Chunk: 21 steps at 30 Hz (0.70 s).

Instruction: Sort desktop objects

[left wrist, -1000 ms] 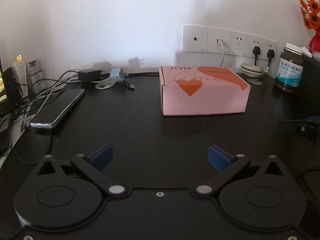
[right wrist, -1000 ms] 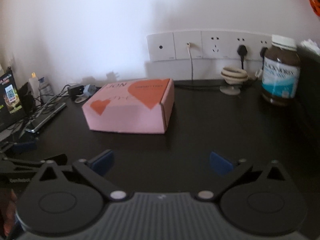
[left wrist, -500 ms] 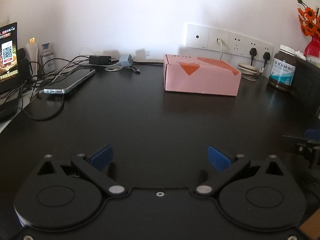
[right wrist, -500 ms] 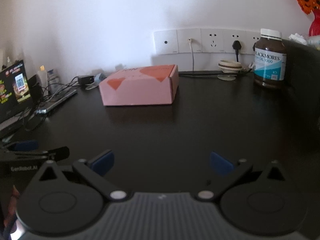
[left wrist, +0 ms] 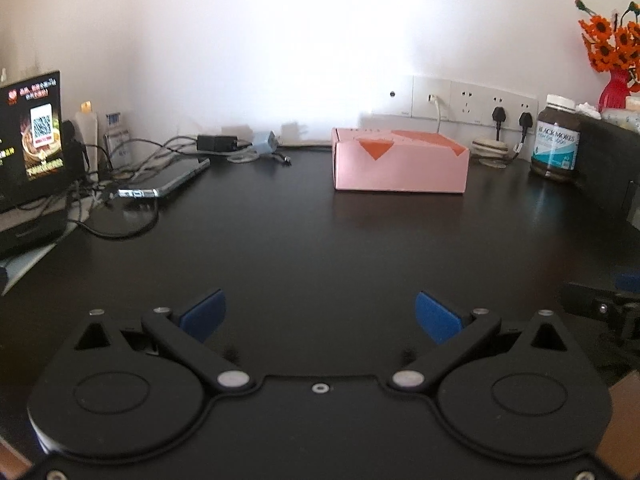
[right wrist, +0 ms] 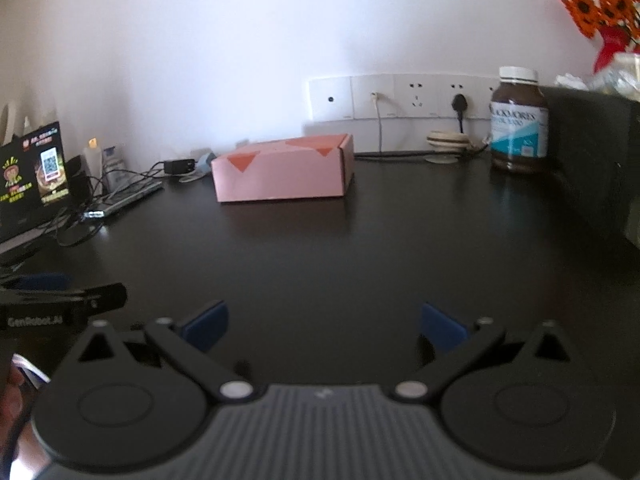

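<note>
Left gripper (left wrist: 320,314) and right gripper (right wrist: 324,326) both spread wide, empty, low over the black desk (left wrist: 320,240). Pink box (left wrist: 400,164) sits far back by the wall sockets (left wrist: 468,98), supplement bottle (left wrist: 556,138) to its right.

Black linkage grippers, blue-padded fingers (left wrist: 203,314), silver pivot screws, ribbed grey housing (right wrist: 320,420).

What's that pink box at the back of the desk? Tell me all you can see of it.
The pink box is a flat, closed carton, cardboard by the look of it, with orange-red shapes printed across its lid and faint lettering too blurred to read. It lies flat on the dark desk near the wall sockets. Nothing else touches it; both grippers are well short of it.
</note>
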{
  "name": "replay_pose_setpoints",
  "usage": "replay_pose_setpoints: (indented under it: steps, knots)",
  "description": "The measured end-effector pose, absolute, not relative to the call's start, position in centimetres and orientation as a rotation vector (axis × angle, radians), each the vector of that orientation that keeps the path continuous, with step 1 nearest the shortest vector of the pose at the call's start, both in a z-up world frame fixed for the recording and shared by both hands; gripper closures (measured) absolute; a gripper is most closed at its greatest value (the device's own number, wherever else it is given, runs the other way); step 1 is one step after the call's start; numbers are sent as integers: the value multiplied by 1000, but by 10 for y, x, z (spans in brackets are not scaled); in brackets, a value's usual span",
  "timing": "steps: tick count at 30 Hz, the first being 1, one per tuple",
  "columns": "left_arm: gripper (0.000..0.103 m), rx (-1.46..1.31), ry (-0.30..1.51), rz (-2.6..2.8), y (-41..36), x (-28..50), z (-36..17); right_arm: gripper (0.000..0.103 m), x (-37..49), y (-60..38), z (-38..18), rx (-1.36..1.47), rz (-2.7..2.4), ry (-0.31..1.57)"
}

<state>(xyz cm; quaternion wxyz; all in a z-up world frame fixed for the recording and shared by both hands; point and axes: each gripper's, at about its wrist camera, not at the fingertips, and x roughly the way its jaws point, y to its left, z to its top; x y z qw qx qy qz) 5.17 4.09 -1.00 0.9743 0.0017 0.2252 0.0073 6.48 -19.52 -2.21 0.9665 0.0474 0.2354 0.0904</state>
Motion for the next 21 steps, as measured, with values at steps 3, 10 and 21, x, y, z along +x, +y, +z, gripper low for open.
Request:
replay_pose_setpoints:
  steps: [3, 10, 21]
  knots:
    - [0, 25, 450, 4, 38, 39, 6, 1, 46, -203, -13, 139, 195, 465]
    - [0, 99, 388, -19, 26, 18, 29, 1, 9, -217, 20, 140, 236, 455]
    - [0, 30, 437, 72, 27, 31, -19, 1, 40, -199, -25, 63, 259, 414]
